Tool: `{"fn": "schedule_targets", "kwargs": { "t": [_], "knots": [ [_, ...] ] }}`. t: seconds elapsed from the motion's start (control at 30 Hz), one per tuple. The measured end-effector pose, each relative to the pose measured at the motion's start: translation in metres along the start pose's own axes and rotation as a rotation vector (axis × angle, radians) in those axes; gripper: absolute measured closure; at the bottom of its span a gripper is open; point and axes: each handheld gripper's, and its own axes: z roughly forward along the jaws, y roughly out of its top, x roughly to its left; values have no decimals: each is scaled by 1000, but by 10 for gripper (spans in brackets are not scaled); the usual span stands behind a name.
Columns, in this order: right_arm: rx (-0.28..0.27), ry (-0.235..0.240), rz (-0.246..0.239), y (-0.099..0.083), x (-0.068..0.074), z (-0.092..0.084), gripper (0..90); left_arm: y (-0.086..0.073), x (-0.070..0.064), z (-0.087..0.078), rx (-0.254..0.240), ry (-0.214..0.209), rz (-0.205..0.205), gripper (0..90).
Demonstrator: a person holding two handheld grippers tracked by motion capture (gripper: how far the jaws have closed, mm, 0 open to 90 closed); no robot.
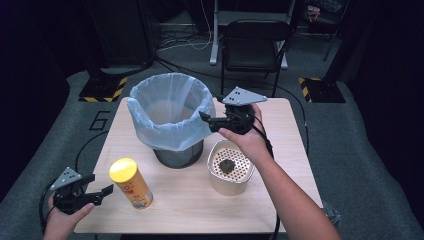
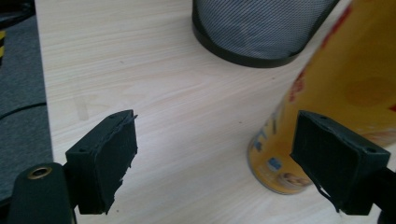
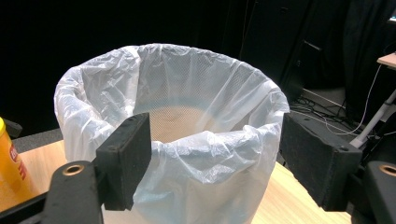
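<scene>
A black mesh bin lined with a pale blue plastic bag [image 1: 170, 112] stands at the table's back middle. My right gripper [image 1: 205, 119] hovers open just right of its rim, jaws pointing at the bag [image 3: 196, 140], nothing between them. A yellow canister [image 1: 131, 183] with a yellow lid stands upright at front left. My left gripper [image 1: 102, 191] is open, low at the front left corner, its jaws pointing at the canister [image 2: 336, 98] from a short way off. A beige cup with a perforated insert [image 1: 230, 167] holds a dark lump [image 1: 227, 165] right of the bin.
The light wooden table [image 1: 280, 130] has free surface at back right and front middle. A black folding chair [image 1: 252, 47] stands behind the table. Cables and yellow-black striped stand bases [image 1: 102, 90] lie on the grey floor beyond.
</scene>
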Motion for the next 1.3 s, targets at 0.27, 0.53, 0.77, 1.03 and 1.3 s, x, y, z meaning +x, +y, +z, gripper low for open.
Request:
{"fn": "schedule_targets", "kwargs": {
  "t": [0.27, 0.53, 0.77, 1.03, 1.3],
  "knots": [
    [-6, -7, 5, 0, -1, -4, 249, 1, -14, -8, -2, -30, 37, 144],
    [-2, -12, 12, -4, -3, -5, 250, 1, -29, -4, -12, -86, 63, 125],
    [0, -17, 14, -6, -5, -7, 250, 4, -43, -1, -30, -139, 54, 97],
    [-2, -18, 16, -8, -5, -8, 250, 8, -55, 9, -37, -180, 61, 74],
    [3, -19, 18, -14, -7, -8, 250, 10, -59, 33, -35, -185, 59, 75]
  ]
}}
